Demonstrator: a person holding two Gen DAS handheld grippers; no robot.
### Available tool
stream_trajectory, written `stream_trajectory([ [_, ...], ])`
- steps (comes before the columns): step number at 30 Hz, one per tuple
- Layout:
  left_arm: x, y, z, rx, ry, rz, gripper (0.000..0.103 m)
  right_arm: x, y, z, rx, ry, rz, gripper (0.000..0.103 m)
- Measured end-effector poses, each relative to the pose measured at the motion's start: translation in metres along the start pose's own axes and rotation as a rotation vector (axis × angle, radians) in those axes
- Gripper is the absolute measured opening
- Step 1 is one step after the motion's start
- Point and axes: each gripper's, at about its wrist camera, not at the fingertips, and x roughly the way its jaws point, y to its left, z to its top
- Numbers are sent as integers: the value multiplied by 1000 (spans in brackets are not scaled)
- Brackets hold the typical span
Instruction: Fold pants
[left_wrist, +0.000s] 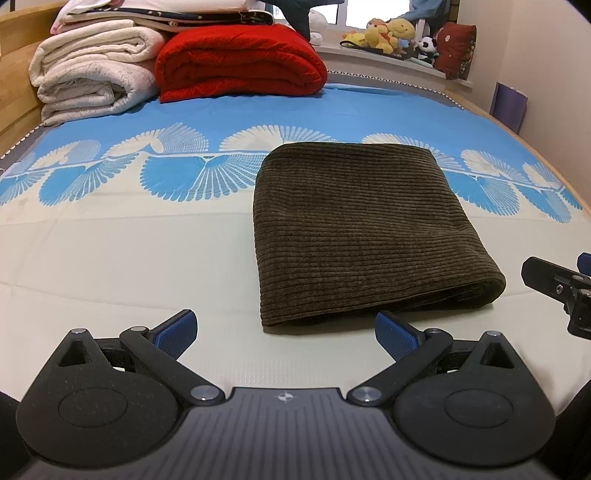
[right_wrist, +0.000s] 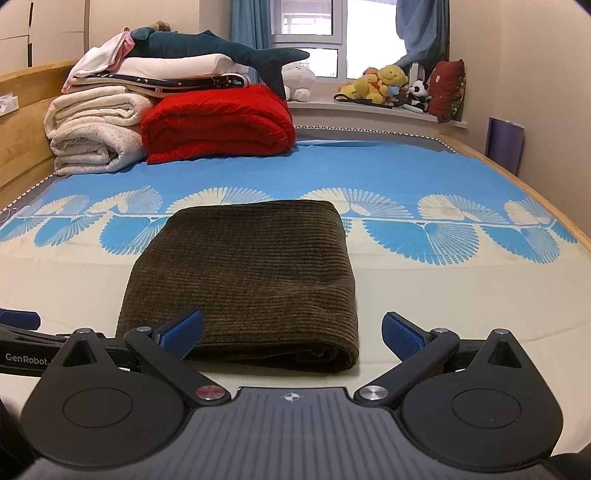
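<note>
Starting far left: stacked cream and white folded blankets (right_wrist: 96, 133) sitting at the headboard, top of the pile getting cropped in the left wrist view. Beside them, lying against that stack, a thick red folded fleece blanket (left_wrist: 240, 62). Hovering low, left gripper (left_wrist: 286, 332) with jaws spread wide, gripping nothing. Resting flat mid-bed on the blue and cream patterned sheet (left_wrist: 110, 236), the dark brown folded corduroy pants (right_wrist: 243, 273), underside layers hiding in shadow. Right gripper (right_wrist: 293, 332) also gaping apart, left blue pad (right_wrist: 183, 332) overlapping the pants' near edge, contact hard to judge.
</note>
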Motion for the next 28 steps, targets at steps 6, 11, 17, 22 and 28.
stream_trajectory([
  [6,0,0,0,0,0,-1,103,1,1,-1,-4,4,-2,102],
  [11,1,-1,-1,0,3,2,103,2,2,-1,-11,7,-3,102],
  [17,1,-1,-1,0,2,2,103,3,4,-2,-14,9,-4,102],
  [22,2,-2,-1,-1,1,1,103,4,4,-2,-14,9,-4,102],
  [28,3,-3,-2,-3,1,0,103,4,4,-2,-16,9,-3,102],
])
